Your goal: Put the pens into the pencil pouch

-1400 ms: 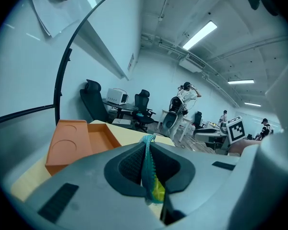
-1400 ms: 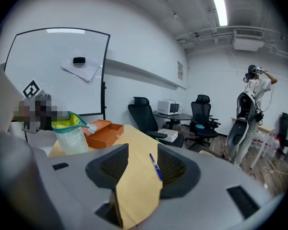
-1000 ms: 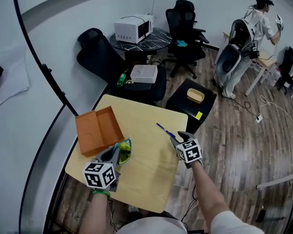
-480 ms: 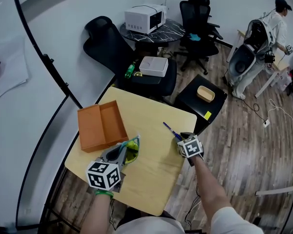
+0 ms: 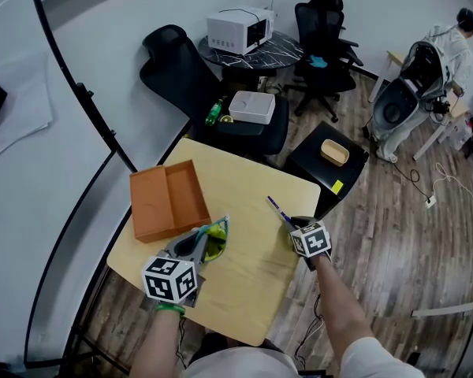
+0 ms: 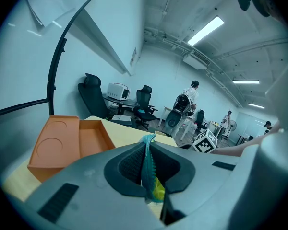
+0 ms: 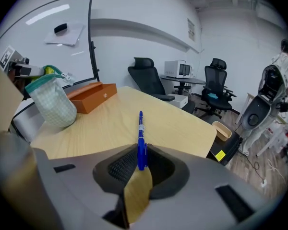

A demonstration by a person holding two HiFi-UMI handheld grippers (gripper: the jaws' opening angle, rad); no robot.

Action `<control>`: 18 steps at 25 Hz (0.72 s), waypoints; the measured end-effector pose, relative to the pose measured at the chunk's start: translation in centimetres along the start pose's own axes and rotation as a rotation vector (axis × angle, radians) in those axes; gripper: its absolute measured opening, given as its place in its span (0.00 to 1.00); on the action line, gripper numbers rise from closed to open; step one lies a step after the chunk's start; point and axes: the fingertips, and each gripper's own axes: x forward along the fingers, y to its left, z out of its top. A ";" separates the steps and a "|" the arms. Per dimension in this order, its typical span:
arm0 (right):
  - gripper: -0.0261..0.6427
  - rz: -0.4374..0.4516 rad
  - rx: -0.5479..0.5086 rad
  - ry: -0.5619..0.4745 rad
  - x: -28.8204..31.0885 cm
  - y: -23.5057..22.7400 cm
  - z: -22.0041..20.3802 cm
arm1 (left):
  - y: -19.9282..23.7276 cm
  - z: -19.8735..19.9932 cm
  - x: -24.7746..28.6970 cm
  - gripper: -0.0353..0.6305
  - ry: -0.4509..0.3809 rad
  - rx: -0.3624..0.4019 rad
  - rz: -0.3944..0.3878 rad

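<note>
Blue pen [image 7: 141, 138] clamped in right claw [image 7: 142, 158], sticking out forward.

Checked cloth pouch [image 7: 50, 102], glossy plastic pen [image 7: 140, 133], matt pale-wood table [image 5: 244, 195].

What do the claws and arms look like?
Both the left claw and the right claw are grey with black ribbed pads. Each carries a white cube printed with black square markers. A short white sleeve shows on the right arm, a green band at the left wrist.

Blue pen [image 5: 277, 209] angled over table [image 5: 248, 186], rt; green pouch [image 5: 214, 241] (teal zip) upright, lt.
</note>
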 end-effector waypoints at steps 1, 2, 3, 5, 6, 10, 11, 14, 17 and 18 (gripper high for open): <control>0.13 -0.003 0.000 -0.021 -0.6 0.2 0.4 | 0.0 0.0 -0.1 0.09 -0.002 0.001 0.001; 0.13 -0.008 -0.003 -0.043 -1.3 0.4 1.0 | 0.1 0.0 -0.3 0.09 -0.004 0.002 0.001; 0.13 -0.012 -0.007 -0.068 -2.1 0.6 1.7 | 0.2 0.0 -0.4 0.09 -0.004 0.003 0.001; 0.13 -0.020 -0.016 -0.120 -3.9 1.3 3.0 | 0.5 -0.2 -0.7 0.09 0.000 0.012 0.001; 0.13 -0.024 -0.022 -0.148 -5.0 1.9 3.6 | 0.5 -0.3 -0.9 0.09 0.004 0.020 0.003; 0.13 -0.033 -0.054 -0.252 -9.5 4.4 5.8 | 1.1 -0.8 -2.3 0.09 0.015 0.056 0.016; 0.13 -0.035 -0.059 -0.274 -10.6 5.1 6.2 | 1.2 -0.9 -2.7 0.09 0.014 0.057 0.019; 0.13 -0.040 -0.068 -0.333 -13.6 6.8 7.0 | 1.6 -1.2 -3.8 0.09 0.008 0.056 0.025; 0.13 -0.036 -0.075 -0.379 -16.2 8.6 7.3 | 1.6 -1.5 -4.7 0.09 -0.002 0.054 0.022; 0.13 -0.032 -0.077 -0.391 -17.0 9.3 7.4 | 1.6 -1.6 -5.0 0.09 -0.004 0.054 0.020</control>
